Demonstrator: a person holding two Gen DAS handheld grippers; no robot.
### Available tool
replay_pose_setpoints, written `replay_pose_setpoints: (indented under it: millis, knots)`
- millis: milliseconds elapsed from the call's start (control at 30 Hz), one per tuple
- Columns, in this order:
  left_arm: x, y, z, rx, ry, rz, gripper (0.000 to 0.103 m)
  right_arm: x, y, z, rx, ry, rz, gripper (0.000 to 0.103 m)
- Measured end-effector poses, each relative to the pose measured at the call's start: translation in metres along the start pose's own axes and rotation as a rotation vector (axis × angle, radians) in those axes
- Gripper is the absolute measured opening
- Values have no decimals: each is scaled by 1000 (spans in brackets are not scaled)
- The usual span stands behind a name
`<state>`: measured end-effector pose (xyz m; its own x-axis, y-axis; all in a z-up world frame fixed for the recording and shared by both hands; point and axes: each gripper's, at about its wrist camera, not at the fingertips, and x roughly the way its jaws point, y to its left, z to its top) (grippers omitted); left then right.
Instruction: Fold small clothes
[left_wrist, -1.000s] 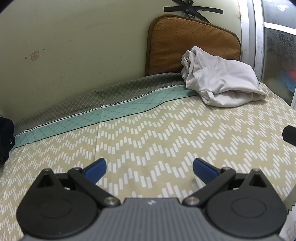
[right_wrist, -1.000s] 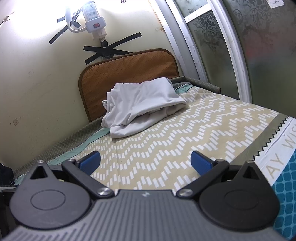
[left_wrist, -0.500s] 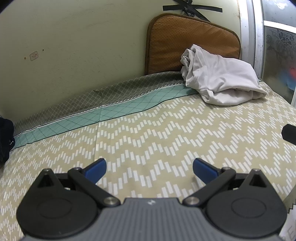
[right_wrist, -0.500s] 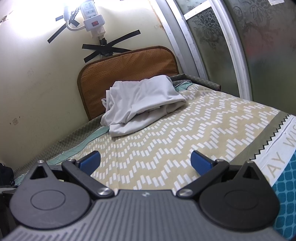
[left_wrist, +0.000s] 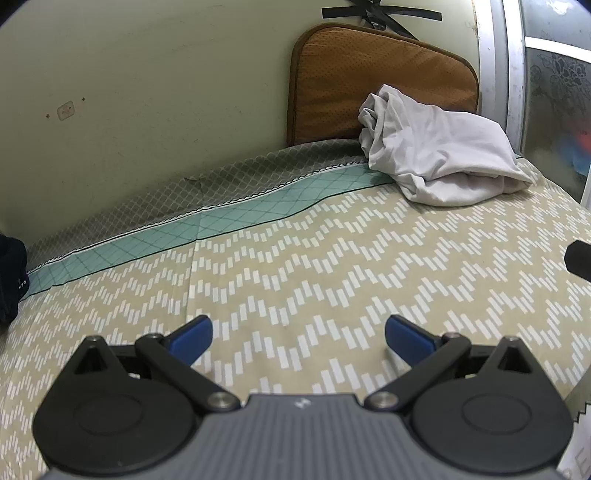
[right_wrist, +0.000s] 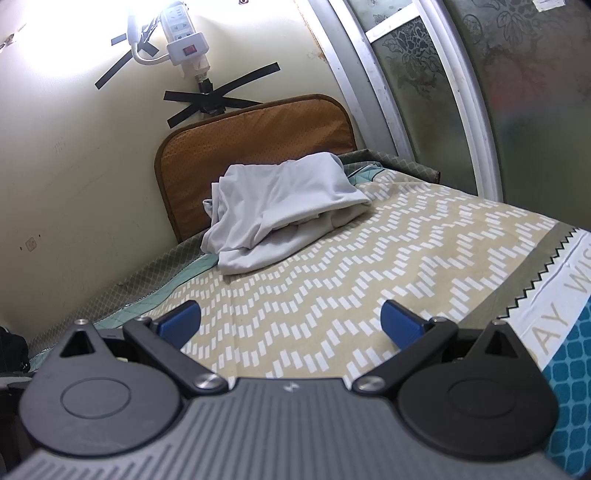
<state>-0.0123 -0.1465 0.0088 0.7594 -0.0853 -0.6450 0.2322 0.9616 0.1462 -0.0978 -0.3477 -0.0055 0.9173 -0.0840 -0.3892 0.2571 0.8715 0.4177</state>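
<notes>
A crumpled pale grey garment (left_wrist: 436, 162) lies bunched at the far end of the bed, against a brown cushion (left_wrist: 376, 74). It also shows in the right wrist view (right_wrist: 280, 206). My left gripper (left_wrist: 298, 338) is open and empty, low over the patterned bedsheet (left_wrist: 295, 266), well short of the garment. My right gripper (right_wrist: 290, 323) is open and empty, also over the sheet (right_wrist: 369, 273), with the garment ahead and slightly left.
The cream wall (left_wrist: 147, 92) runs along the bed's left side. A window frame (right_wrist: 461, 110) with frosted glass borders the right. A power strip (right_wrist: 184, 40) hangs taped on the wall. A dark object (left_wrist: 11, 277) sits at the bed's left edge.
Both grippers have crept slightly forward toward the garment. Both stay open and empty.
</notes>
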Motion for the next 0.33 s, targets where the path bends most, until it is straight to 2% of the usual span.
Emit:
replay_pose_setpoints:
  millis: [333]
  knots:
    - [-4,-1,-1,18,-16,-29,103,0,0,0,-1,1,1,103]
